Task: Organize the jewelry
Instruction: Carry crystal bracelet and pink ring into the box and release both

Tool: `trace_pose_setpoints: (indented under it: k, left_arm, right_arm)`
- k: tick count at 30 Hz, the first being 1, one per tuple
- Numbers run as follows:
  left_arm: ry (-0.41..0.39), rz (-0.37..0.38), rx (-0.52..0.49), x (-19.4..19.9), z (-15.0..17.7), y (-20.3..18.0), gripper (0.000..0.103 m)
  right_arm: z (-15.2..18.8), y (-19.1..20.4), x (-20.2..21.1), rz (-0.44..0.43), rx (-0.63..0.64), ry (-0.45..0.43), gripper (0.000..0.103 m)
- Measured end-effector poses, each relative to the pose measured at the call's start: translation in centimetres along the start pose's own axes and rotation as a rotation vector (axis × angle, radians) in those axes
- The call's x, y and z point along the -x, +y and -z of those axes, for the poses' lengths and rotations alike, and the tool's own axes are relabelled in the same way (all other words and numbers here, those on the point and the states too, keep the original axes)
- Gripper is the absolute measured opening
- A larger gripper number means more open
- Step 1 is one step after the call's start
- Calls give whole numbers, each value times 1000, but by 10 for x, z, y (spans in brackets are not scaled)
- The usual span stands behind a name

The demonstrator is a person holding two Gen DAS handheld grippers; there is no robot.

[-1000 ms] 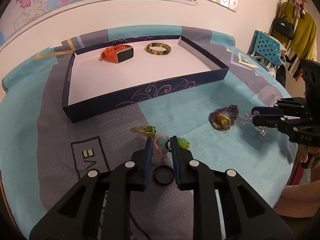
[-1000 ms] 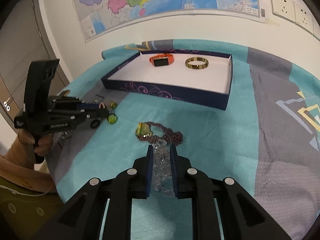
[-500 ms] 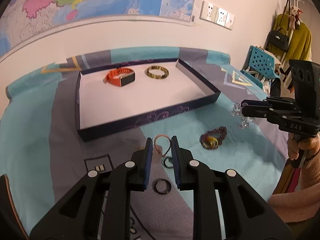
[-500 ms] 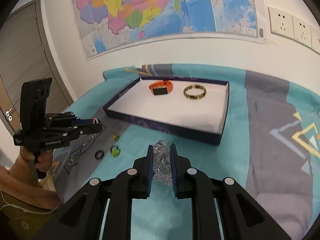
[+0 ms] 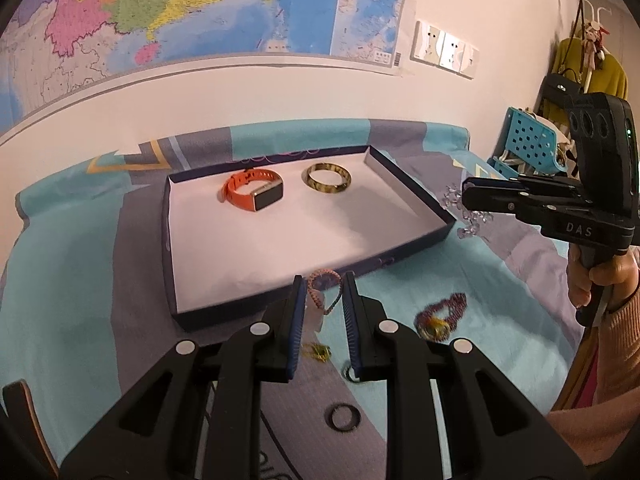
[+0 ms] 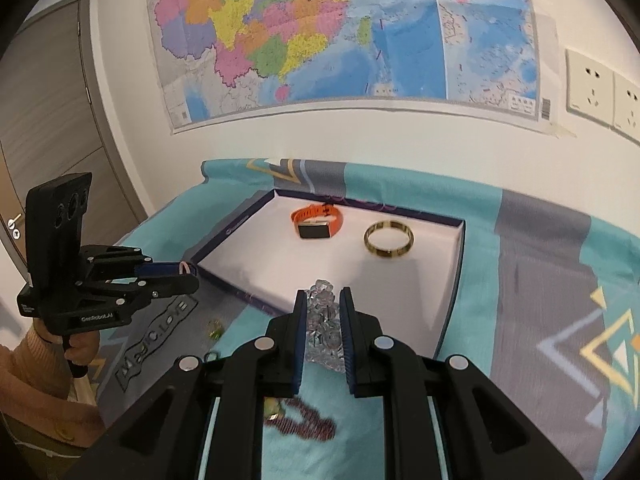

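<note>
My left gripper [image 5: 322, 294] is shut on a pink beaded bracelet [image 5: 323, 290] and holds it in the air just before the near wall of the navy box [image 5: 224, 312]. My right gripper [image 6: 323, 312] is shut on a clear crystal bracelet [image 6: 322, 330] and holds it above the cloth by the box's near right corner [image 6: 444, 332]. In the box lie an orange watch [image 5: 253, 192] and a gold bangle [image 5: 326, 178]. On the cloth lie a dark red bead necklace [image 5: 442, 314], a black ring [image 5: 344, 417] and a yellow-green piece [image 5: 317, 350].
The teal and grey cloth [image 5: 80, 280] covers the table, against a white wall with a map [image 6: 340, 40]. A blue perforated chair [image 5: 528, 146] stands at the far right. Small green pieces [image 6: 215, 330] lie on the cloth left of the right gripper.
Both grippers rose from the cloth with their bracelets and moved toward the box. The left one now holds the pink bracelet near the box's front wall; the right one nears its right corner.
</note>
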State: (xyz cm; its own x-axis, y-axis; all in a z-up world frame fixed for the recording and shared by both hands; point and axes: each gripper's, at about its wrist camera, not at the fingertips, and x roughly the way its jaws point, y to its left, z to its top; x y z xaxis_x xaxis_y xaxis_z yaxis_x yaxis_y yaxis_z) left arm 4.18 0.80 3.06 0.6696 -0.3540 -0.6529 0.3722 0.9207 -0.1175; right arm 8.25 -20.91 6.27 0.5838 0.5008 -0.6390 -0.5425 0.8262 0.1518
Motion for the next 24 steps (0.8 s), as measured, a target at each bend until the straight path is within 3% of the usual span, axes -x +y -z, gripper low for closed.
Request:
trace_pose_setpoints:
  k: [24]
  left_arm:
    - [-14,-36,7,-25,-28,15,19]
  right_arm:
    - [-26,-10,-41,25,-3,0,14]
